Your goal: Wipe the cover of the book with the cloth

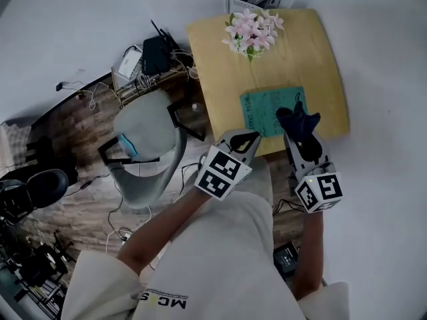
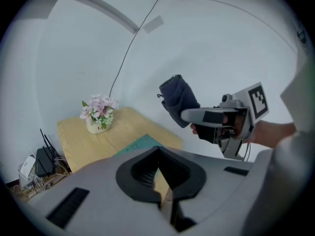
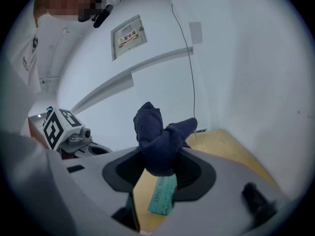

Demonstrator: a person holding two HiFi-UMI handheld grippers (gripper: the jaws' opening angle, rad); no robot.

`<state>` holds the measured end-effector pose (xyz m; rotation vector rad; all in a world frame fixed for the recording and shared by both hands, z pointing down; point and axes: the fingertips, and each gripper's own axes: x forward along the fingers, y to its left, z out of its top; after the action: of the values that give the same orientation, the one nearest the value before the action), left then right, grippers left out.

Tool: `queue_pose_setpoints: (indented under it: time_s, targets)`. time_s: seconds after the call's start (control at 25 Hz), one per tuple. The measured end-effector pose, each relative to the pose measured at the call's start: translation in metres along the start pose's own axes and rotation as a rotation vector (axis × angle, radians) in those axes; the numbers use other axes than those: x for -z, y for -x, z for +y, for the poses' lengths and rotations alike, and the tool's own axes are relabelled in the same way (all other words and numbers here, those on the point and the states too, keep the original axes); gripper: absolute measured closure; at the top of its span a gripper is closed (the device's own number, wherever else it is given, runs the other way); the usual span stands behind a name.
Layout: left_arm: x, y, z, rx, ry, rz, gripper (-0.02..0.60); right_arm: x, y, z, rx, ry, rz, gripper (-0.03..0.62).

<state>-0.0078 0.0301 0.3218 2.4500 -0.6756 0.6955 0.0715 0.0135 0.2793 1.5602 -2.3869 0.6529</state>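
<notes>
A teal book (image 1: 263, 109) lies flat on the yellow wooden table (image 1: 300, 52), near its front edge. My right gripper (image 1: 300, 133) is shut on a dark blue cloth (image 1: 297, 121), bunched up and held in the air over the book's right part. In the right gripper view the cloth (image 3: 155, 136) sticks up from between the jaws, with the book (image 3: 162, 198) below it. My left gripper (image 1: 245, 140) hovers at the table's front edge by the book's left corner, jaws together and holding nothing. The left gripper view shows the cloth (image 2: 178, 100) and the book (image 2: 140, 142).
A pot of pink flowers (image 1: 252, 29) stands at the table's far side. Left of the table are a grey chair (image 1: 143, 149), a black router (image 1: 157, 52) and tangled cables on the wooden floor. White walls close in behind and to the right.
</notes>
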Motion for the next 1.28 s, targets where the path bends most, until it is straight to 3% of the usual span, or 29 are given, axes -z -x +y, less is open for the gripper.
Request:
queue_pose_setpoints:
  time_s: [0.32, 0.6, 0.88, 1.0, 1.28]
  targets:
    - [-0.047, 0.059, -0.011, -0.02, -0.028, -0.154, 0.571, -0.039, 0.063, 0.011, 0.099, 0.011, -0.149, 0.422]
    - [-0.063, 0.102, -0.01, -0.05, -0.025, -0.251, 0.571, -0.049, 0.105, 0.026, 0.221, 0.066, -0.254, 0.422]
    - [-0.077, 0.13, -0.002, -0.106, -0.037, -0.344, 0.571, -0.051, 0.111, 0.039, 0.211, 0.072, -0.269, 0.422]
    - [-0.078, 0.133, -0.001, -0.104, -0.041, -0.345, 0.571, -0.049, 0.11, 0.037, 0.193, 0.032, -0.269, 0.422]
    - [-0.075, 0.132, -0.002, -0.091, -0.049, -0.332, 0.571, -0.043, 0.11, 0.043, 0.158, 0.101, -0.213, 0.422]
